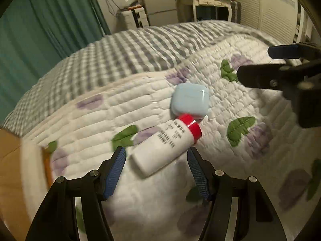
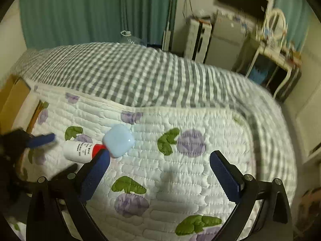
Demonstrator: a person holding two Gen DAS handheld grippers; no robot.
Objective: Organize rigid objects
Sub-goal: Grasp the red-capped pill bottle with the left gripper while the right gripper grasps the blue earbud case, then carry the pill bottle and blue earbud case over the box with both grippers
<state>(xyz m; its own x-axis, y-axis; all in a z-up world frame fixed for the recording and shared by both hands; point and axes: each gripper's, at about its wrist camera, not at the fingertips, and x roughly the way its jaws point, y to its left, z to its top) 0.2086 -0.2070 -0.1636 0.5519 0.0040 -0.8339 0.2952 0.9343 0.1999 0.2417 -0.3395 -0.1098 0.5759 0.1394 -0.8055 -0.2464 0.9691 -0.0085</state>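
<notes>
A white bottle with a red cap lies on its side on the quilted bed, its cap touching a pale blue earbud case. My left gripper is open, its jaws on either side of the bottle's base, empty. In the right wrist view the bottle and the case lie to the left of my right gripper, which is open and empty above the quilt. The right gripper also shows in the left wrist view at the right edge.
A cardboard box stands at the bed's left edge; it also shows in the left wrist view. A grey checked blanket covers the far bed. Green curtains, a desk and drawers stand beyond.
</notes>
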